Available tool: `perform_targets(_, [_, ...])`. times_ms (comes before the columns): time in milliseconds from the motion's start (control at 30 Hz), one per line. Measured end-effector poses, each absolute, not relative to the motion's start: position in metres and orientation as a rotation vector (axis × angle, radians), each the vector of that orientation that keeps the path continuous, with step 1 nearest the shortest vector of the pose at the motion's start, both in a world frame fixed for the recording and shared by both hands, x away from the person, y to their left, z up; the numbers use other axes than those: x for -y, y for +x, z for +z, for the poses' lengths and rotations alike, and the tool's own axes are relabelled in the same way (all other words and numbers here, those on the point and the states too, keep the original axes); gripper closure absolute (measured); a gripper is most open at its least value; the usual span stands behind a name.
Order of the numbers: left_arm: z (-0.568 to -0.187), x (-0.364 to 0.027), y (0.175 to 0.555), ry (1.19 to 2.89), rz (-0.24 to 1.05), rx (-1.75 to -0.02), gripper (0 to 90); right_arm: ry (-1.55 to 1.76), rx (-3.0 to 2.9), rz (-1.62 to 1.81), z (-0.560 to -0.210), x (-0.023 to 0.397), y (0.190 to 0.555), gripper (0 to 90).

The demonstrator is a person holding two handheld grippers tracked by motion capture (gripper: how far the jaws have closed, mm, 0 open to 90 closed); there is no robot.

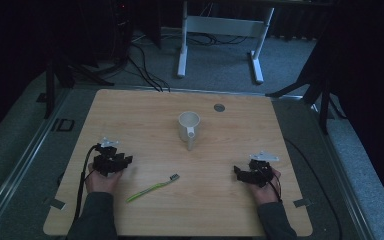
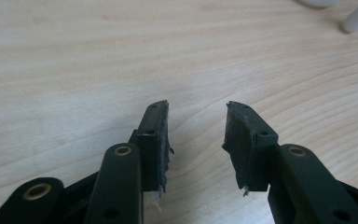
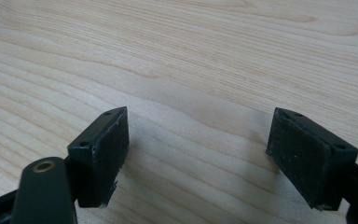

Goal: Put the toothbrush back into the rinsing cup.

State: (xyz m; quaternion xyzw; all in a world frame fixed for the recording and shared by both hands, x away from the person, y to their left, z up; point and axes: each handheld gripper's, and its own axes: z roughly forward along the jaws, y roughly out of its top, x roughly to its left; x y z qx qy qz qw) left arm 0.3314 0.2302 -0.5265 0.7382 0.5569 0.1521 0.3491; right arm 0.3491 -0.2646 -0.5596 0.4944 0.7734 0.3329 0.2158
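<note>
Mug [image 1: 188, 128], toothbrush [image 1: 153, 188], wooden table [image 1: 220, 205]

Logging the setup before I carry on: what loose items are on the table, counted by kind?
Mug: 1, white, upright
Toothbrush: 1, green handle, lying flat
Grippers: 2, left and right, both open and holding nothing
Total: 4

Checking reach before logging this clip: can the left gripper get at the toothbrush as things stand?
Probably yes. The left gripper is open and holds nothing, and the toothbrush lies flat just to its right on bare table. The mug stands farther back, out of the way.
</note>
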Motion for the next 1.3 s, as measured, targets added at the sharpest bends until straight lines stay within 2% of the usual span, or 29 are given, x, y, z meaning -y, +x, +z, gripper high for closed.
perform_targets(233, [-0.507,-0.228,0.323,1.926,0.426,-1.353,56.6,1.369,-2.144,0.923,-0.56,0.265,0.349,20.4])
perform_targets(433, [-0.494,-0.223,0.321,1.946,0.409,-1.293,57.2,1.368,-2.144,0.922,-0.56,0.265,0.349,20.5])
perform_targets(500, [-0.49,-0.221,0.322,1.96,0.372,-1.28,60.1,1.369,-2.144,0.923,-0.56,0.265,0.349,20.5])
perform_targets(1300, [-0.455,-0.203,0.323,2.113,0.397,-1.133,58.5,1.375,-2.14,0.924,-0.56,0.264,0.349,20.6])
